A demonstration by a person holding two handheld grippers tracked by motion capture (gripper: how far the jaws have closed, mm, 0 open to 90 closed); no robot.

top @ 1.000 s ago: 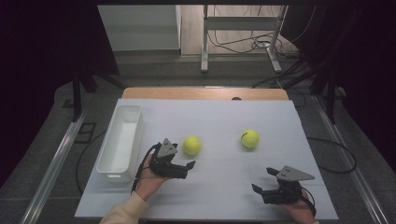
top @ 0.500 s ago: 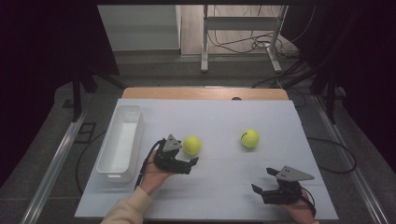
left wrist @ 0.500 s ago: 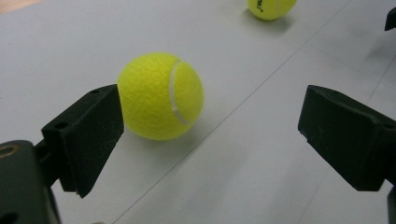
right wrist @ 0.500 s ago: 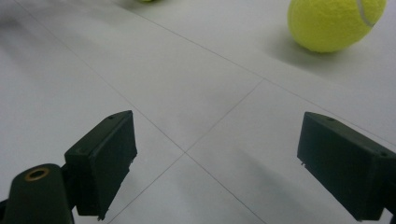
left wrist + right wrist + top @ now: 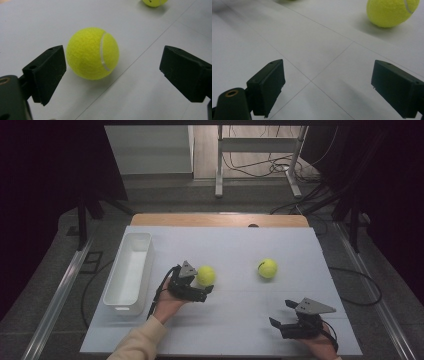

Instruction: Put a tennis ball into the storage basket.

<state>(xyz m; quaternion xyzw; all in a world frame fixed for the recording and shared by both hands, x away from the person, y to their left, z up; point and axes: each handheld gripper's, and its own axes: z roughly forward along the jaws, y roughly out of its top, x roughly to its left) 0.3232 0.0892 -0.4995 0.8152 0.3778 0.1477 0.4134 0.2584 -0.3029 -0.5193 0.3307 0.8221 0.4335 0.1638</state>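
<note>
A yellow-green tennis ball point(image 5: 205, 275) lies on the white table top point(image 5: 235, 245), left of centre. My left gripper point(image 5: 202, 282) is open around it from the near left side. In the left gripper view the ball point(image 5: 92, 53) sits between the wide-spread jaws, close against the left one, with a gap to the right one. A second tennis ball point(image 5: 267, 268) rests to the right, apart from both grippers. My right gripper point(image 5: 281, 312) stands open near the front right edge with nothing in it. In its own view point(image 5: 327, 80) that second ball point(image 5: 390, 12) is farther off at the upper right.
A long white bin point(image 5: 113, 294) stands along the table's left side. The second ball point(image 5: 152, 2) shows at the top edge of the left gripper view. Beyond the table are a wooden edge point(image 5: 215, 220), metal legs and cables on the floor.
My left gripper has slid a little forward and to the right, so its open jaws now sit around the near ball. The right gripper and both balls have stayed put.
</note>
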